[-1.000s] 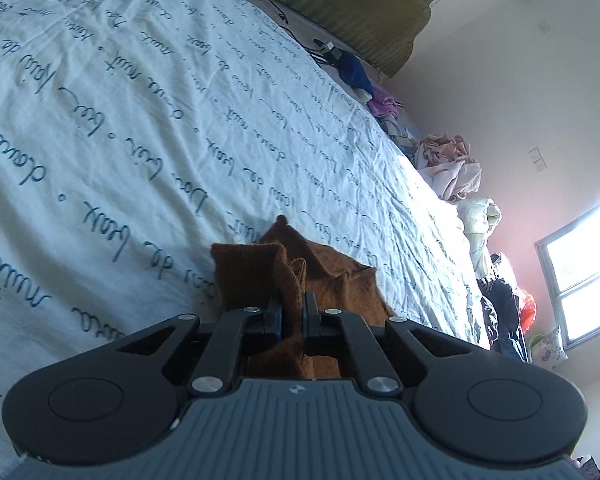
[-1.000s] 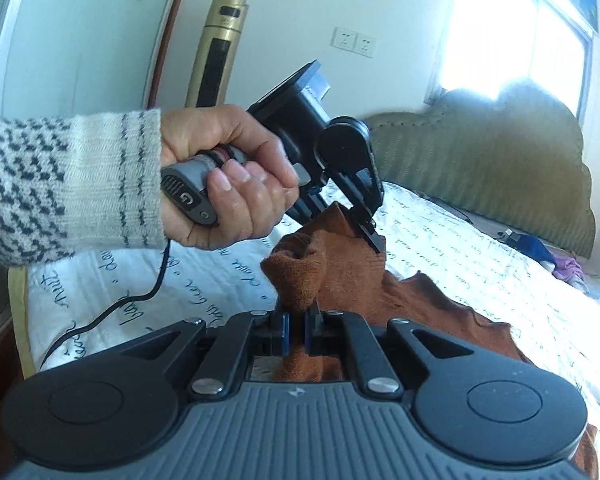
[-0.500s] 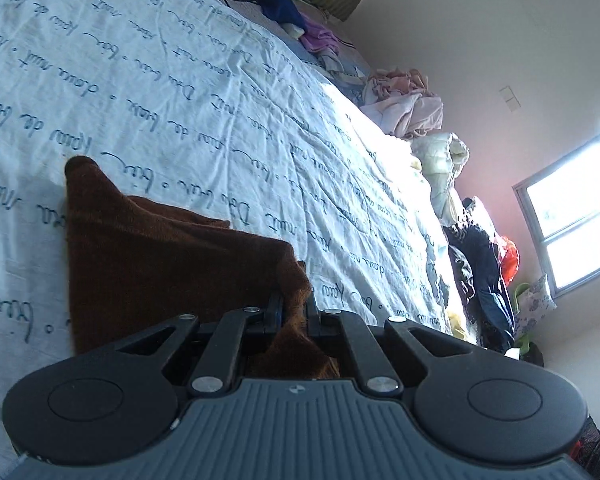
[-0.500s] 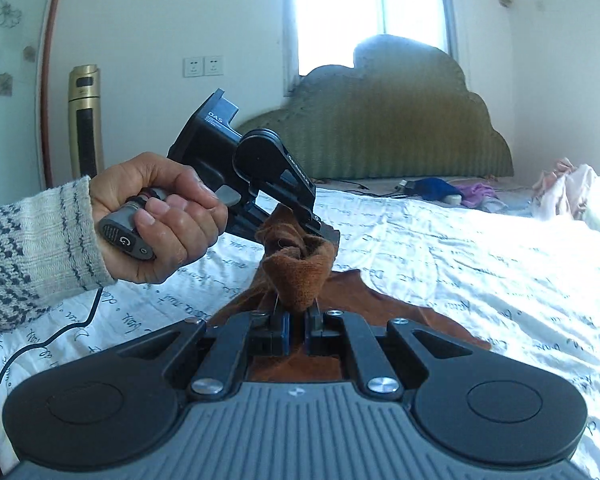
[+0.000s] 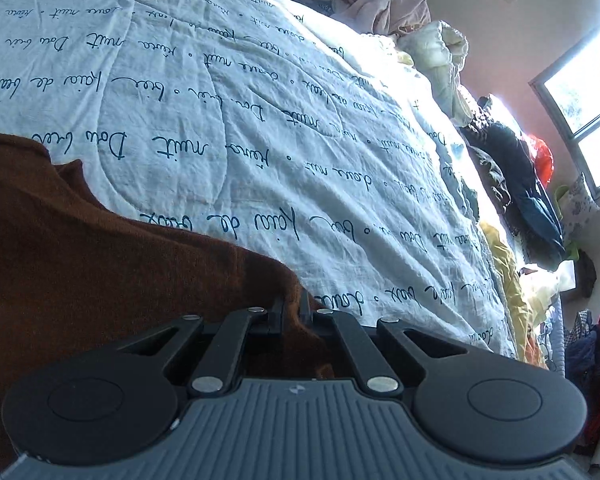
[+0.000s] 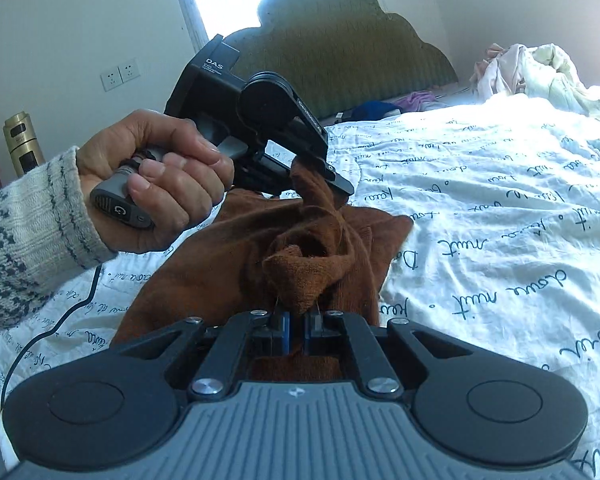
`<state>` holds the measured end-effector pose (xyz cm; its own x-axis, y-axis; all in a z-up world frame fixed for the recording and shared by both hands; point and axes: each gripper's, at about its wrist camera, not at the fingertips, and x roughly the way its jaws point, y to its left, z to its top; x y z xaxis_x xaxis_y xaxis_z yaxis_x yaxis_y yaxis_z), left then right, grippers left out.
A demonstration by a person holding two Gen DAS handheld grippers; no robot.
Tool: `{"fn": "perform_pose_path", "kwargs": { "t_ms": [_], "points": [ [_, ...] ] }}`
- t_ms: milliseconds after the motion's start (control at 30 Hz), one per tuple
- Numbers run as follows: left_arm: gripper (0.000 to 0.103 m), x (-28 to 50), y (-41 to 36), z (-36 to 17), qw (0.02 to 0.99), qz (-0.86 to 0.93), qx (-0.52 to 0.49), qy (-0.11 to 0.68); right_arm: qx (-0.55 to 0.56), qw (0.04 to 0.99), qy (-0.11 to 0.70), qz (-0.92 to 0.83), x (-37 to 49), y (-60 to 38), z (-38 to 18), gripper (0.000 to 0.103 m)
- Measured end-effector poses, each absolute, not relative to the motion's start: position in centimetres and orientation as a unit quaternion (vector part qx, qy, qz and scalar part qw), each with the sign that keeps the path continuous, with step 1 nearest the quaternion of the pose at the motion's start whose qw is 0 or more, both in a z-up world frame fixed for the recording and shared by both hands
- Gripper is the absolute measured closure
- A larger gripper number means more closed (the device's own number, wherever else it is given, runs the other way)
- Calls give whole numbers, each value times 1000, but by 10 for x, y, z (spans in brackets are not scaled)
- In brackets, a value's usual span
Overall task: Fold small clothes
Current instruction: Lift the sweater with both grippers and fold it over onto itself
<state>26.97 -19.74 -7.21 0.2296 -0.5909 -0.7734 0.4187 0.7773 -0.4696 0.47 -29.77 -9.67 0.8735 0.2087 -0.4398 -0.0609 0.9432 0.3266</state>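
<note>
Brown garment (image 6: 228,256) on the printed bedspread (image 6: 500,208), bunched between both tools. Left gripper (image 5: 293,312) clamped on its edge; right gripper (image 6: 298,320) clamped on a fold. Open bedspread from 12 to 3 o'clock; clothes pile (image 5: 384,4) along the far edge.

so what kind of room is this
Most likely a lived-in bedroom. A bed with a script-printed white quilt fills both views, an upholstered olive headboard stands under a window, and loose piles of clothes lie along the bed's far edge.
</note>
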Motion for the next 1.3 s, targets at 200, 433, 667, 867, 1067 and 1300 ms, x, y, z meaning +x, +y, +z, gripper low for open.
{"fn": "perform_pose_path", "kwargs": {
  "t_ms": [200, 433, 667, 867, 1067, 1300],
  "points": [
    [101, 260, -214, -70, 780, -331, -61, 527, 163, 955, 240, 67, -6, -303, -95, 97],
    [55, 252, -245, -72, 796, -301, 19, 525, 178, 938, 294, 44, 1, -306, -114, 66],
    [6, 244, -168, 27, 833, -344, -44, 430, 159, 954, 250, 52, -30, -331, -83, 23],
    [1, 222, -106, 57, 846, -333, -78, 409, 118, 967, 204, 97, 14, -343, -44, 35],
    [1, 177, -71, -24, 796, -350, -131, 475, 245, 898, 262, 254, 97, -356, -64, 49],
    [0, 142, -88, -76, 828, -329, -15, 455, 183, 906, 347, 162, 130, -364, -111, 52]
  ]
}}
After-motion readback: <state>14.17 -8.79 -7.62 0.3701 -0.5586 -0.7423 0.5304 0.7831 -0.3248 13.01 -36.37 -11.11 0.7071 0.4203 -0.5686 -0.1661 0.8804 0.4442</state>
